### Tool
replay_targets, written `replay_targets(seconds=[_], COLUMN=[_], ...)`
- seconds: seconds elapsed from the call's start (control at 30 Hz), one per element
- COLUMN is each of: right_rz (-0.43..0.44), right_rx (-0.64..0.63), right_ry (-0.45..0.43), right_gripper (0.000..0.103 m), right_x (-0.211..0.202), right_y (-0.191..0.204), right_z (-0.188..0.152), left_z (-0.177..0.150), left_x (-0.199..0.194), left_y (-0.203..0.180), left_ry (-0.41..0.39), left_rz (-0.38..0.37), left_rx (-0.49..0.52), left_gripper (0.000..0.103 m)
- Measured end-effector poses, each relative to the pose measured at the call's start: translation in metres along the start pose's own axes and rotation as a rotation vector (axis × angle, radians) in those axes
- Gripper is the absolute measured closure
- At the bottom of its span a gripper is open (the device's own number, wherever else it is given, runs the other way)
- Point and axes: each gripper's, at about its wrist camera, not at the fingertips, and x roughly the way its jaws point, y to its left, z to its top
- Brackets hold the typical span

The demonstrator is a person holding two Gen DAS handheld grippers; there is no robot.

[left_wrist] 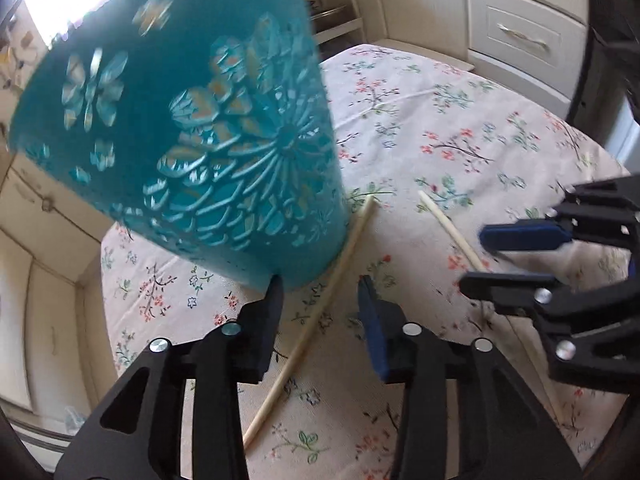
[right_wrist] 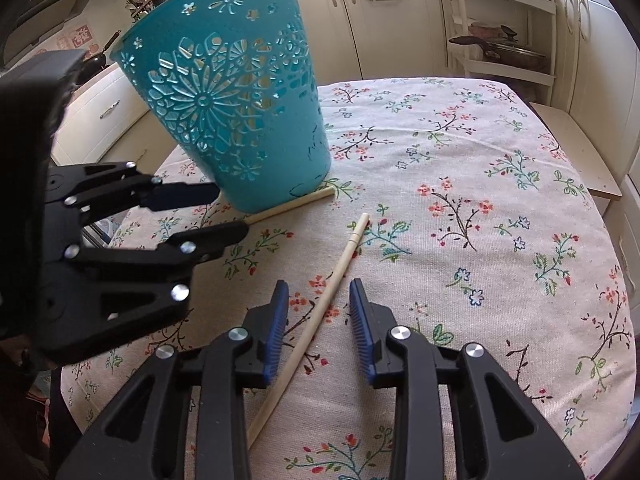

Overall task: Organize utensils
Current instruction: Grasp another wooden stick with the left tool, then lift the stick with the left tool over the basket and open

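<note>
Both your grippers hover spread over the floral-clothed table [right_wrist: 460,168], nothing pinched!
Your right gripper [right_wrist: 318,304] straddles one pale wooden chopstick [right_wrist: 320,304]; your left gripper [left_wrist: 320,300] straddles the other chopstick [left_wrist: 316,312], touching the teal cut-out plastic basket [right_wrist: 236,96] near the table's far-left corner.
</note>
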Motion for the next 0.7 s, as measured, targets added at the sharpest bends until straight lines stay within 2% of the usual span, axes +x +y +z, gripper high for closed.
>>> replay_targets(seconds=[0.07, 0.1, 0.17, 0.2, 0.27, 0.37, 0.57, 0.7], right_rz=[0.004, 0.006, 0.009, 0.009, 0.009, 0.009, 0.006, 0.003], right_rx=[0.002, 0.003, 0.005, 0.005, 0.004, 0.004, 0.001, -0.003], right_ry=[0.001, 0.001, 0.001, 0.001, 0.001, 0.0, 0.001, 0.001], right_gripper=[0.071, 0.071, 0.071, 0.071, 0.071, 0.071, 0.071, 0.071], right_x=[0.0, 0.0, 0.0, 0.0, 0.0, -0.001, 0.0, 0.0], right_y=[-0.002, -0.002, -0.003, -0.004, -0.004, -0.003, -0.003, -0.002], right_z=[0.001, 0.001, 0.001, 0.002, 0.002, 0.002, 0.001, 0.002], left_z=[-0.005, -0.008, -0.013, -0.014, -0.021, -0.036, -0.066, -0.063], left_x=[0.01, 0.01, 0.01, 0.012, 0.01, 0.002, -0.026, -0.029], left_y=[0.006, 0.009, 0.02, 0.022, 0.028, 0.033, 0.008, 0.001], left_ry=[0.023, 0.01, 0.029, 0.039, 0.057, 0.097, 0.152, 0.15], left_rz=[-0.006, -0.019, -0.067, -0.084, -0.128, -0.157, -0.238, -0.197], left_rx=[-0.017, -0.033, -0.101, -0.127, -0.189, -0.298, -0.367, -0.356], left_gripper=[0.062, 0.061, 0.062, 0.065, 0.087, 0.095, 0.097, 0.097])
